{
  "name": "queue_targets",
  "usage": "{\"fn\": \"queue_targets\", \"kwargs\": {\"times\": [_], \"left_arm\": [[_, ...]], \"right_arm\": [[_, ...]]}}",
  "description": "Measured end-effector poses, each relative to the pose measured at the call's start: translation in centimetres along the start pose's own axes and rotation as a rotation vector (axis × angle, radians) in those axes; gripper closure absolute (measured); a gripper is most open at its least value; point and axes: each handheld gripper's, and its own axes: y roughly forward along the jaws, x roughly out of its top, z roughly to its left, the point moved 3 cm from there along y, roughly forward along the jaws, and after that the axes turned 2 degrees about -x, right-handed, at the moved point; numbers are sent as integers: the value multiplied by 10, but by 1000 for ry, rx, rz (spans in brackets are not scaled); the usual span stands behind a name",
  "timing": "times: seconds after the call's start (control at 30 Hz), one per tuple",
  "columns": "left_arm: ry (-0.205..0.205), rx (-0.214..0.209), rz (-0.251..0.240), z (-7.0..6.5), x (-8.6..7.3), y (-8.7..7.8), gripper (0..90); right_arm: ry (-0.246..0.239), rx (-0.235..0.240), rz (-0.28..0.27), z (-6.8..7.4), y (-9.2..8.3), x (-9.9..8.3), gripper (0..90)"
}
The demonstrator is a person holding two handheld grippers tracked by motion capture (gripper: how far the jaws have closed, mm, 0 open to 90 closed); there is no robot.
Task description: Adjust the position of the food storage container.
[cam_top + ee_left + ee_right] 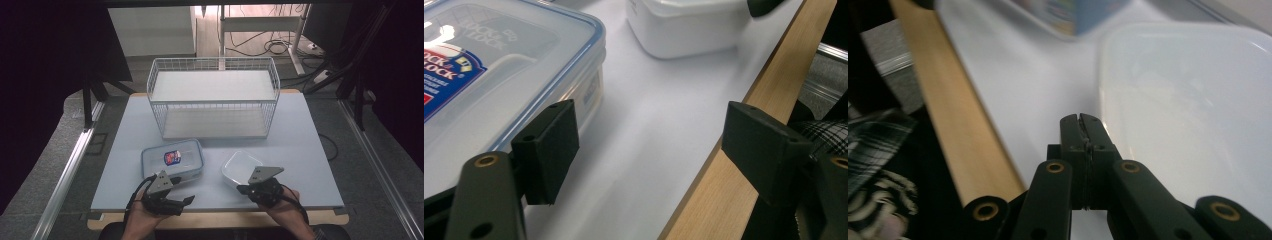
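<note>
Left gripper (186,199): jaws spread wide, holding nothing; in the left gripper view one pad (546,150) sits just beside the near wall of the lidded container (499,80), contact not clear, the other pad over the table's wooden edge (729,175).

Right gripper (242,189): jaws pressed together, nothing between them; the tips (1082,131) lie at the near rim of the open tub (1193,110).

Lidded container (172,159): clear rectangular plastic box, blue-rimmed lid, printed label; front left of the table, long axis roughly left-right.

Open tub (240,167): translucent white plastic, rounded corners, no lid; front right of centre, turned slightly askew.

Wire basket (214,98): white mesh, rectangular, at the table's back, long axis left-right.

Table (300,150): smooth pale blue top, light wood edging.
</note>
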Motion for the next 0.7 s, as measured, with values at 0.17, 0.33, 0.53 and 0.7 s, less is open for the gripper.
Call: {"fn": "queue_targets", "kwargs": {"times": [0.17,0.33,0.53,0.7], "left_arm": [[4,-4,-2,-2,0,2,191],[-7,-22,-40,-1,3,3,90],[33,4,-25,-3,2,4,77],[40,15,-10,-2,0,4,76]], "right_arm": [[78,-81,1,-33,-14,-13,894],[114,-72,-27,-42,-23,-10,891],[40,-67,-65,-43,2,39,864],[7,-38,-31,-45,44,70,887]]}}
